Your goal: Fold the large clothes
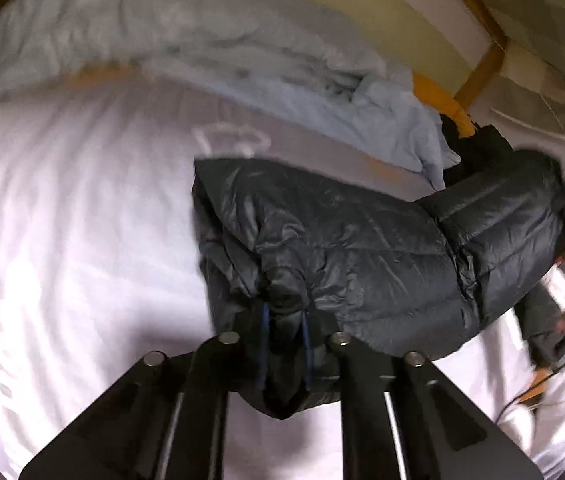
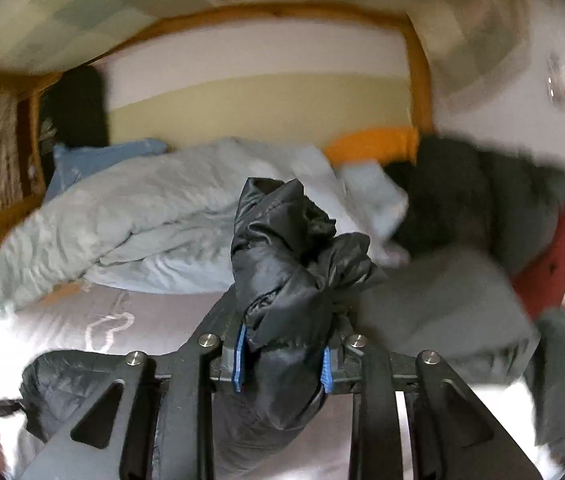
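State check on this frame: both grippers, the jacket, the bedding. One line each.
left gripper: shut on a bunch of jacket fabric
right gripper: shut on a gathered wad of the jacket
black puffer jacket: crumpled, partly lifted off the bed, not folded
light blue duvet: rumpled, heaped at the far side of the bed
white bedsheet: spread flat, wrinkled

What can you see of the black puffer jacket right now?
The black puffer jacket is shiny, quilted and padded, crumpled rather than flat. It stretches across the white bed sheet, near the pale blue duvet. The left hand-held gripper is shut on a bunched fold at its near end. The right hand-held gripper is shut on another gathered wad, which sticks up past the blue pads. No zip or label shows.
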A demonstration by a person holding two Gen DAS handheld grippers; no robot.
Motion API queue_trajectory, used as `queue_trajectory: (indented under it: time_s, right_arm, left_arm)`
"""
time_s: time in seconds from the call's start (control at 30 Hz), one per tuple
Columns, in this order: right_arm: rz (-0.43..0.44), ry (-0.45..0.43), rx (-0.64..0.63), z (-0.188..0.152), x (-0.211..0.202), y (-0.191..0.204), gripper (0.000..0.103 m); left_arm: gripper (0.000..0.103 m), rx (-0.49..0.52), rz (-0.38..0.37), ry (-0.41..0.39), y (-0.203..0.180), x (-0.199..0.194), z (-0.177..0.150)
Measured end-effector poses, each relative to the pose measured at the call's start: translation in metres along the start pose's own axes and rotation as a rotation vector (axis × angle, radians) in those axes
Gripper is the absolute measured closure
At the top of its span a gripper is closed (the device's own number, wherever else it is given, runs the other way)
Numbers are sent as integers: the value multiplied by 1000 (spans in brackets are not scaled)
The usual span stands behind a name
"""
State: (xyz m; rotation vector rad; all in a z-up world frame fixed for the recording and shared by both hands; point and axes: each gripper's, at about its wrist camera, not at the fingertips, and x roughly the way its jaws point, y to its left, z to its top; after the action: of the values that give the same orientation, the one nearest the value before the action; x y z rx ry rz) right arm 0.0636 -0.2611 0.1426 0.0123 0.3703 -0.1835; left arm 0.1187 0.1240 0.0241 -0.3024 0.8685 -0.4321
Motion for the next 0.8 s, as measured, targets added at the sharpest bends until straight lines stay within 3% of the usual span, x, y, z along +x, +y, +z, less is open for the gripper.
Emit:
queue_trajectory:
  time_s: [0.1,0.27,0.33,0.43,0.53,0.8]
  right_arm:
    - [-11,-77,-171,0,-19,51,74]
    - [47,-173,-368,-15,-55,130,74]
    - [83,-191,-390,-25,-67,159,74]
    - [38,-202,-459,-52,-78,203,74]
    - [69,-225,-520,-85,-81,236,73]
    - [185,-159,-524,-134,-63,272,73]
  left_arm:
    - [93,39,11,-46,-5,-7,0]
    - [93,-11,0,-52,-2,-4,3]
    - [93,-29,-12,-53,1,-5,4]
    - [93,-34,-53,-45,3,-6,3]
    - [93,-37,-76,-49,3,-9,3]
    - [93,-32,-91,-54,2,-11,4]
